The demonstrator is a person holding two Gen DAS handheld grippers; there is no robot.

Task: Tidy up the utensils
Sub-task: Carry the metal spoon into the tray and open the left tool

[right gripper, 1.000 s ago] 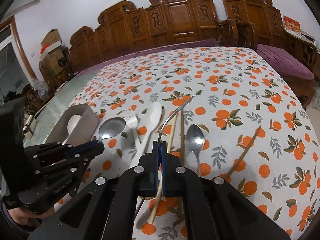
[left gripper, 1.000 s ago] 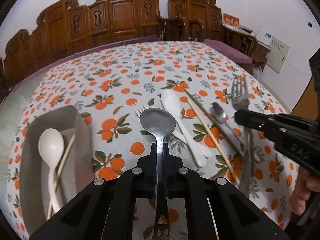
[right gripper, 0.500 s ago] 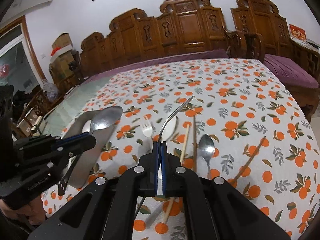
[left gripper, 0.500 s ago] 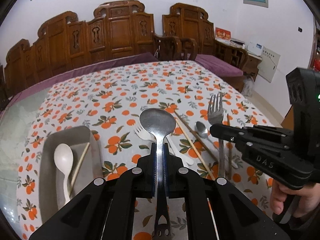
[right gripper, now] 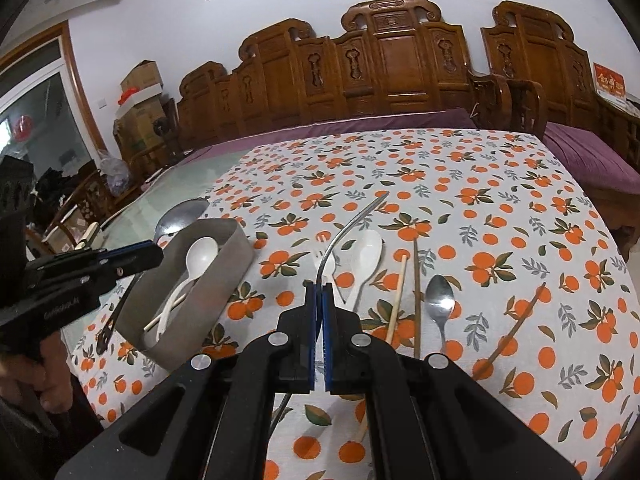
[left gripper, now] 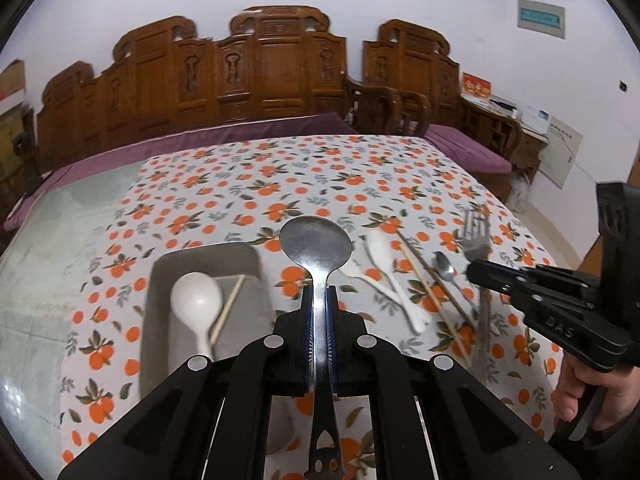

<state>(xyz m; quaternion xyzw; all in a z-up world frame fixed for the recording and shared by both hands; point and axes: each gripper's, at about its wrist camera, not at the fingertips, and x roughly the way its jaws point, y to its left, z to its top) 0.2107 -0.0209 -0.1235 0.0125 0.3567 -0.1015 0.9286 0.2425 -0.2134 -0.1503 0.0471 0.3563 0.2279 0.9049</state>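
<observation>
Left wrist view: The left gripper (left gripper: 320, 300) has its fingers pressed onto the handle of a large metal spoon (left gripper: 316, 245), which is held clear of the table with the bowl pointing away from the camera. The grey tray (left gripper: 160, 280) sits on the orange-patterned tablecloth (left gripper: 280, 176), just left of the spoon's bowl. Inside the tray lie a white plastic spoon (left gripper: 196, 300) and one pale chopstick (left gripper: 228, 308), touching each other. To the right of the tray, loose on the cloth, are a white soup spoon (left gripper: 382, 256), a pair of chopsticks (left gripper: 424, 284) and a small metal spoon (left gripper: 443, 264). The right gripper (left gripper: 474, 272) enters from the right edge, fingers clamped on a metal fork (left gripper: 476, 236) with tines raised. A hand (left gripper: 576, 384) grips its handle.

Right wrist view: The right gripper (right gripper: 320, 292) pinches the fork (right gripper: 352, 224) edge-on, so that it shows as a thin curved line rising above the cloth. The tray (right gripper: 208, 288) stands to the left of the fork, with the white plastic spoon (right gripper: 200, 256) and chopstick (right gripper: 168, 312) inside. The left gripper (right gripper: 158, 254) holds the large spoon (right gripper: 180, 212) at the tray's far left side; whether it is over the tray cannot be told. Right of the tray lie a white plastic fork (right gripper: 326, 260), the soup spoon (right gripper: 366, 256), the chopsticks (right gripper: 404, 292), the small spoon (right gripper: 439, 296) and, well apart, a dark stick (right gripper: 516, 320).
</observation>
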